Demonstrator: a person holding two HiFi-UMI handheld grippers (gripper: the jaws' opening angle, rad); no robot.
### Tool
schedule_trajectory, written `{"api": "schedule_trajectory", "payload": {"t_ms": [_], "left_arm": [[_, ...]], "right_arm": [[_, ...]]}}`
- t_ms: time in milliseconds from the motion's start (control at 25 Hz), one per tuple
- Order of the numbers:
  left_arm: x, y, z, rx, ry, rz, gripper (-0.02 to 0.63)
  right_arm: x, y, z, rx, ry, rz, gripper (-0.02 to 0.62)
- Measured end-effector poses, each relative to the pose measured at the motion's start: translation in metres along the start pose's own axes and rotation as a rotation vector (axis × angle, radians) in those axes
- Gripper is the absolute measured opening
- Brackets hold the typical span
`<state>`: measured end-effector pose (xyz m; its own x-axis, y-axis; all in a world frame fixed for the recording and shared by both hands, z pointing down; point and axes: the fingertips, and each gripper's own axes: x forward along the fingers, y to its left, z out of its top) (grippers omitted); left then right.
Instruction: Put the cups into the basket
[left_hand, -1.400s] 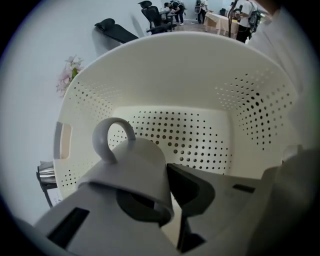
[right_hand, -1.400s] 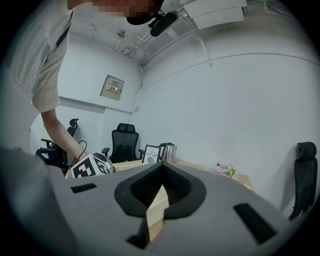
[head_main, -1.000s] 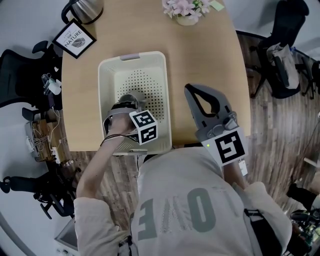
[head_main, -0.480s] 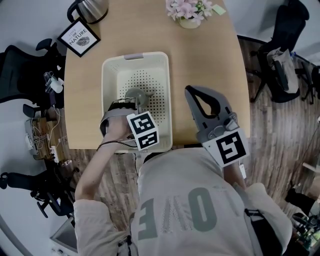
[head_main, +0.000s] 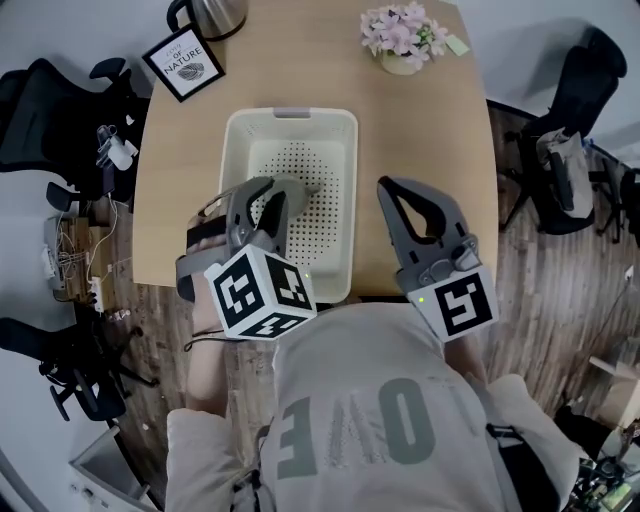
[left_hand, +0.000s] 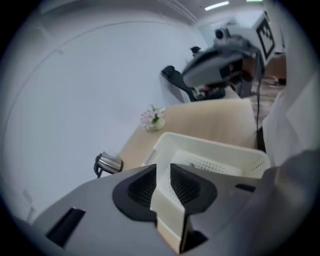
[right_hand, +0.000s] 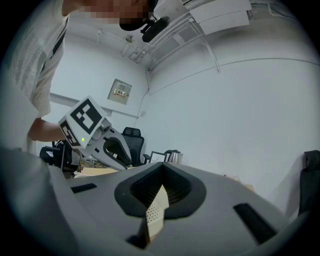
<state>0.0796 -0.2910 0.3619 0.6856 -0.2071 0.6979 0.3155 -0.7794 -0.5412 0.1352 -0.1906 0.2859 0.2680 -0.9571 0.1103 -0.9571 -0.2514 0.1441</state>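
While the left gripper (head_main: 262, 198) hangs tilted over the near-left wall of the basket (head_main: 348, 180), its jaws stand slightly apart and hold nothing; only the basket shows through the gap. The grey cup (head_main: 298, 187) lies inside the basket, just past that gripper's tips. The right gripper (head_main: 388, 190) is held just outside the basket's right wall, pointing away from the person, jaws pressed together and empty. Beyond the basket's far-left corner, a frame (head_main: 188, 62) reads "NATURE". The shirt (head_main: 370, 400) shows "OVE".
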Motion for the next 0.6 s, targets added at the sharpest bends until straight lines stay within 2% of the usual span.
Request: {"api": "schedule_trajectory", "payload": {"t_ms": [120, 200, 280, 480, 600], "left_arm": [[-0.032, 0.017, 0.024, -0.185, -0.221, 0.112, 0.071], [-0.053, 0.028, 0.042, -0.268, -0.391, 0.180, 0.039], [-0.074, 0.038, 0.049, -0.336, -0.511, 0.254, 0.009], [-0.093, 0.045, 0.035, -0.569, -0.698, 0.415, 0.009], [-0.081, 0.037, 0.026, -0.576, -0.703, 0.475, 0.009]], "right_arm": [[0.002, 0.003, 0.007, -0.015, -0.016, 0.000, -0.009], [0.005, 0.006, 0.013, -0.030, -0.036, 0.006, -0.009], [0.006, 0.009, 0.018, -0.041, -0.056, 0.009, -0.009], [0.003, 0.015, 0.031, -0.022, -0.114, 0.010, -0.009], [0.002, 0.021, 0.034, -0.029, -0.129, 0.017, -0.009]]}}
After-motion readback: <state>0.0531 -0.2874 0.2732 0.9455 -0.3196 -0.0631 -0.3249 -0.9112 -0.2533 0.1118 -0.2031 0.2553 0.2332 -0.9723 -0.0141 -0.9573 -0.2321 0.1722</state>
